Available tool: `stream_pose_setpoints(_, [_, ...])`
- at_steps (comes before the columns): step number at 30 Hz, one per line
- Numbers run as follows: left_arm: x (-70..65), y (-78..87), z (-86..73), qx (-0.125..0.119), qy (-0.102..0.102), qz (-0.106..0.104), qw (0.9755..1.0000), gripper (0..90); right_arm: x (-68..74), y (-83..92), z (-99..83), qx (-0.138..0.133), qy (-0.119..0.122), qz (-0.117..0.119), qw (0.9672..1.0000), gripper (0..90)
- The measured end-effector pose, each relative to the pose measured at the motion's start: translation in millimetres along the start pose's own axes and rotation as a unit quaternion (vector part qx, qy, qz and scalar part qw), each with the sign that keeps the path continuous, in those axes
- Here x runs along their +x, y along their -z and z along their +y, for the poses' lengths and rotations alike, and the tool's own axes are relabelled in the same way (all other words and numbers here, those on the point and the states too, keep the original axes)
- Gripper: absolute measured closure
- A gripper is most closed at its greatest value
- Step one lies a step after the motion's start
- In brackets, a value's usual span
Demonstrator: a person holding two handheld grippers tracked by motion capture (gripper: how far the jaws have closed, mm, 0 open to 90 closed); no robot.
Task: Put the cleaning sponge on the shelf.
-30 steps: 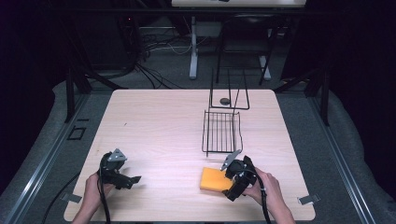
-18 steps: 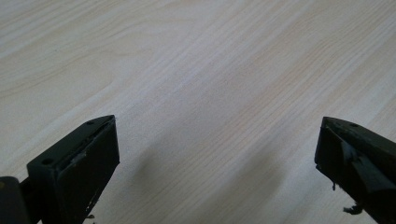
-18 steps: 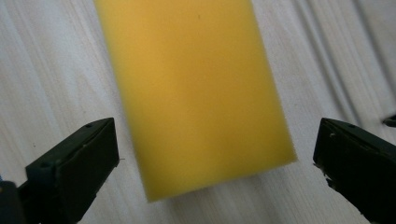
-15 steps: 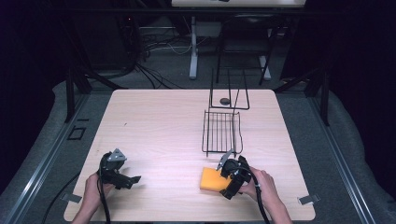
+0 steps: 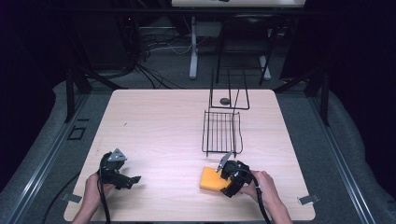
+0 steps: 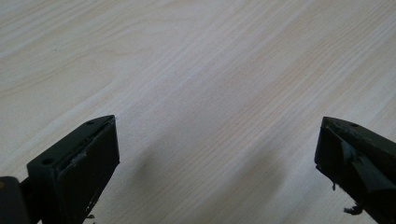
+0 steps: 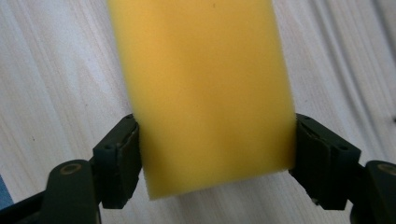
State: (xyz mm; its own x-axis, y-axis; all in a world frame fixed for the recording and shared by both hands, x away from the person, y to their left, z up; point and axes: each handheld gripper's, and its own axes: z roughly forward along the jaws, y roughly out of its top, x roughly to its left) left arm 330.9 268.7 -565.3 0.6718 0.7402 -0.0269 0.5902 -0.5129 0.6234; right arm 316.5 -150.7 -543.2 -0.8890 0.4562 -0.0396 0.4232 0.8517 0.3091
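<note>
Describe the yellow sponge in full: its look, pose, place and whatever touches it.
The yellow sponge is a plain rectangular block that looks like soft foam, with an even colour and no print. It lies flat on the light wooden table, near the front edge on the person's right, just in front of the black wire rack. The right gripper has just been closing its jaws on it, and in the right gripper view both pads sit against its long sides at the near end. Nothing else touches it.

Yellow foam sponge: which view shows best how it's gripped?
The right gripper view: the yellow foam sponge sits between both jaws, whose pads press its sides. The high view shows it small, partly under the right gripper.
</note>
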Motion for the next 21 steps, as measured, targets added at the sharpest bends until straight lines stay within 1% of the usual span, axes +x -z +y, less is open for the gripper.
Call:
stream_pose_setpoints(1, [0.0,0.1,0.0,-0.001,0.000,0.000,1.0000,0.0,-0.2,0.4,-0.4,-0.001,0.000,0.001,1.0000,25.2])
stream_pose_setpoints(2, [0.0,0.1,0.0,-0.001,0.000,0.000,1.0000,0.0,-0.2,0.3,-1.4,-0.011,-0.006,0.005,0.9999,25.5])
stream_pose_setpoints(3, [-0.1,0.1,0.0,0.000,0.000,0.000,1.0000,0.0,-0.7,2.3,-1.5,-0.009,-0.004,0.001,1.0000,25.7])
stream_pose_setpoints(4, [-0.1,0.1,0.1,0.000,0.000,0.000,1.0000,0.0,-0.8,3.1,-2.1,-0.011,-0.007,0.005,0.9999,25.8])
stream_pose_setpoints(6, [-0.1,0.5,0.2,0.001,-0.001,-0.001,1.0000,0.0,-0.6,5.2,-2.4,-0.012,-0.006,-0.002,0.9999,26.2])
stream_pose_setpoints(7, [0.0,0.5,0.2,0.001,-0.001,-0.001,1.0000,0.0,-0.7,6.0,-2.7,-0.013,-0.007,0.002,0.9999,26.3])
stream_pose_setpoints(10, [0.0,0.1,0.0,-0.001,0.000,0.000,1.0000,0.0,-0.2,8.4,-3.5,-0.015,-0.007,0.001,0.9999,26.6])
stream_pose_setpoints(11, [0.0,0.0,0.0,-0.001,0.000,0.000,1.0000,0.0,0.2,9.1,-3.7,-0.020,-0.007,0.002,0.9998,26.6])
stream_pose_setpoints(13, [0.0,-0.1,0.1,0.000,0.000,0.000,1.0000,0.0,1.0,12.9,-3.3,-0.016,-0.003,-0.003,0.9999,26.8])
stream_pose_setpoints(14, [0.0,-0.1,0.1,0.000,0.000,0.000,1.0000,0.0,1.7,13.6,-3.6,-0.021,-0.006,0.000,0.9998,26.8])
stream_pose_setpoints(15, [0.0,-0.1,0.1,0.000,0.000,0.000,1.0000,0.0,2.2,15.4,-3.4,-0.020,-0.005,-0.002,0.9998,26.8])
stream_pose_setpoints(16, [0.0,0.0,0.1,-0.001,0.000,0.000,1.0000,0.0,2.9,16.3,-3.6,-0.024,-0.009,0.003,0.9997,26.9])
stream_pose_setpoints(20, [-0.2,0.4,0.3,0.001,-0.001,0.000,1.0000,0.0,3.9,22.1,-4.1,-0.027,-0.011,-0.001,0.9996,26.9])
stream_pose_setpoints(21, [-0.4,0.5,0.3,0.001,-0.001,0.000,1.0000,0.0,3.6,24.1,-4.5,-0.027,-0.008,-0.003,0.9996,27.0])
